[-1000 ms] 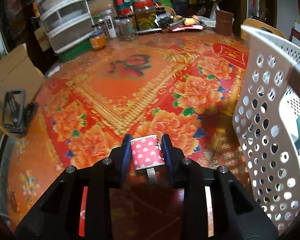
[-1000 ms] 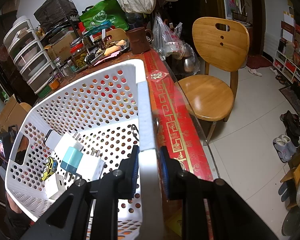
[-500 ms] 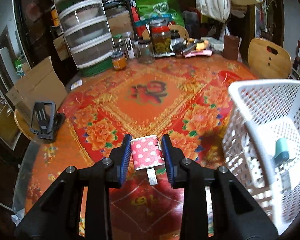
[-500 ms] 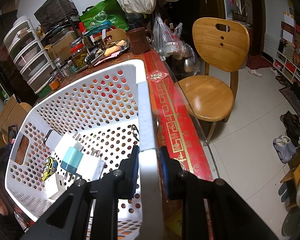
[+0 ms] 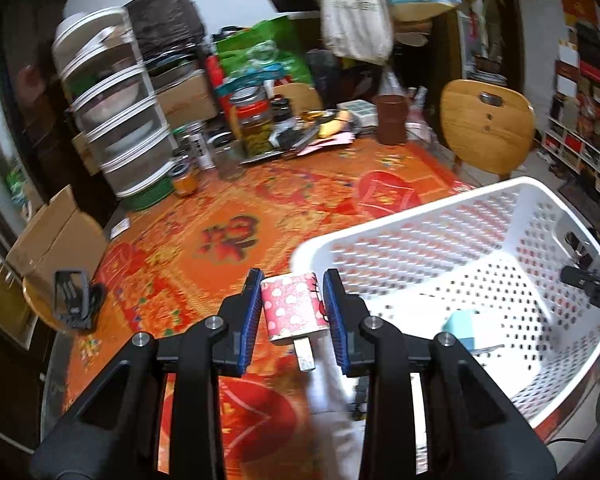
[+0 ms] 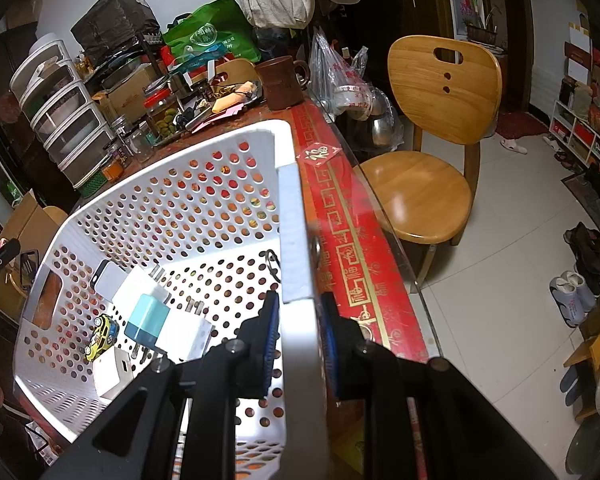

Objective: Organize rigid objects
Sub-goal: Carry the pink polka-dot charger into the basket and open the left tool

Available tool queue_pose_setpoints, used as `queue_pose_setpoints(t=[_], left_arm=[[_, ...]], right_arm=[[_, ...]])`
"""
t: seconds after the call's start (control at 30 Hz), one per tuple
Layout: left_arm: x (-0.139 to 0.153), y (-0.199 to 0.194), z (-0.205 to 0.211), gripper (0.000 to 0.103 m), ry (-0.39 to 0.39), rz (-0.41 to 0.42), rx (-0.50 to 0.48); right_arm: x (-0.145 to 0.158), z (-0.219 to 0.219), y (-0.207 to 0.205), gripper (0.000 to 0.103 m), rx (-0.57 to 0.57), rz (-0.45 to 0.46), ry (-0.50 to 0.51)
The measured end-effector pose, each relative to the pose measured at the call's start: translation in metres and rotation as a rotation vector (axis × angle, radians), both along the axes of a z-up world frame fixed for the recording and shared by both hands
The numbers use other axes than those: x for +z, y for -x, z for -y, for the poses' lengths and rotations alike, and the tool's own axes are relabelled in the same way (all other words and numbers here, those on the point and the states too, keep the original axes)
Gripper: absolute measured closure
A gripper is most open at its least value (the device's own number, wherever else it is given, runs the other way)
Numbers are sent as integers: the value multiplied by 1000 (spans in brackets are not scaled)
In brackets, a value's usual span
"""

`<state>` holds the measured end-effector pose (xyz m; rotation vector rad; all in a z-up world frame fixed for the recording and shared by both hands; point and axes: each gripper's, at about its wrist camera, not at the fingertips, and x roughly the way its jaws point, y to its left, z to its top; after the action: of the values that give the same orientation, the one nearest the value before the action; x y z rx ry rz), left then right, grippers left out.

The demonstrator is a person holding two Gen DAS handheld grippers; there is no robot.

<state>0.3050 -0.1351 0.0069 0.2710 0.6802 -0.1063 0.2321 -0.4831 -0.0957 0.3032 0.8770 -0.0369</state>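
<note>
My left gripper (image 5: 293,312) is shut on a pink charger with white spots (image 5: 292,310), its metal plug pointing toward me. It hangs in the air above the near left corner of the white perforated basket (image 5: 480,216). My right gripper (image 6: 299,340) is shut on the basket's right rim (image 6: 294,232), one finger inside and one outside. Several chargers lie on the basket floor, among them a teal one (image 6: 146,318), white ones (image 6: 190,336), and a small yellow toy car (image 6: 100,332).
The basket stands on a round table with a red and orange flowered cover (image 5: 220,236). Jars, a brown mug (image 5: 390,124) and a drawer tower (image 5: 116,132) crowd the far side. A black phone stand (image 5: 74,300) sits at the left. A wooden chair (image 6: 432,128) stands right of the table.
The left gripper rose with the pink charger and swung right, from low over the table beside the basket wall to above the basket's corner. The right gripper kept still on the rim.
</note>
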Motion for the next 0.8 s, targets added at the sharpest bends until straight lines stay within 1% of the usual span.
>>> queue_pose_setpoints(t=[0.2,0.3,0.43,0.8], left_arm=[[-17,4,46,75,-29,-46,-61],[-28,3,57,75,-32,-78,-76],[-39,0,57,75,-24,-92,-80],[-49,-6,56,75,-30,-107,-77]], right_arm=[[1,0,0,83,6,3,-4],[1,-1,1,83,8,5,-6],[1,-1,1,83,9,6,-6],[2,-2,1,83,16,13,-9]])
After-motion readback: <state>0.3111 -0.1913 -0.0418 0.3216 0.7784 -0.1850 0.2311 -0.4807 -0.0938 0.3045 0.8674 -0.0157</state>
